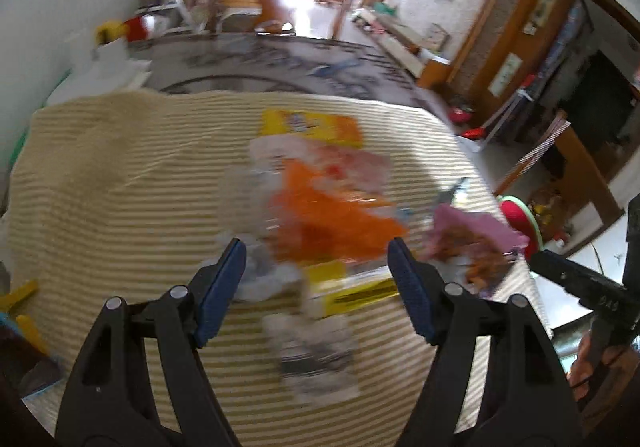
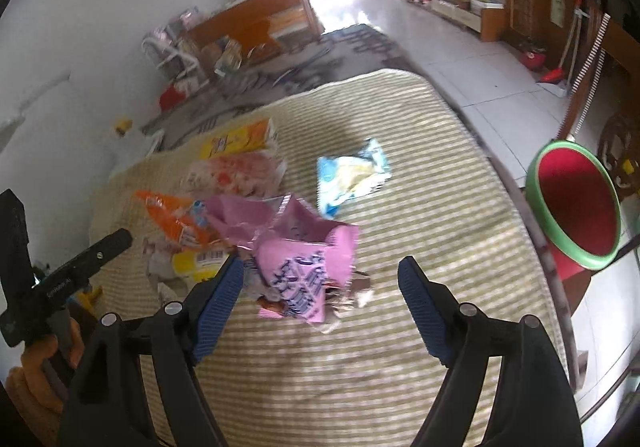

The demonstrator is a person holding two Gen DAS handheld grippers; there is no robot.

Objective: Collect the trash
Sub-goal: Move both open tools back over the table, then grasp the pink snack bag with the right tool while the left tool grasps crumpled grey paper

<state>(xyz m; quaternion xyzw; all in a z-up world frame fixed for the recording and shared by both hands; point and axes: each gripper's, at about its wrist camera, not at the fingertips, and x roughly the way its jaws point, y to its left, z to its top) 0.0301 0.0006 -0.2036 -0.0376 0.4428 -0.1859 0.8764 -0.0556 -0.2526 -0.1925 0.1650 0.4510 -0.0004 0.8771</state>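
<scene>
Wrappers heaped mid-frame on striped cloth (image 2: 400,347): pink wrapper (image 2: 304,267) foremost between gaping, empty right tongs (image 2: 320,279), orange wrapper (image 1: 320,215) and yellow packet (image 1: 310,127) beyond wide-open, empty left tongs (image 1: 316,259), blue-and-yellow packet (image 2: 352,173) apart, watermelon-patterned bin (image 2: 576,203) at right edge.

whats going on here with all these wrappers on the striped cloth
A person holds a two-finger gripper in each hand over a yellow-striped cloth strewn with snack wrappers. Both are open and hold nothing. The right gripper hovers by a crumpled pink foil bag; the left gripper hovers over an orange wrapper. A light blue packet lies apart, and a watermelon-patterned bin with a green rim stands past the cloth's right edge, with nothing visible inside.
</scene>
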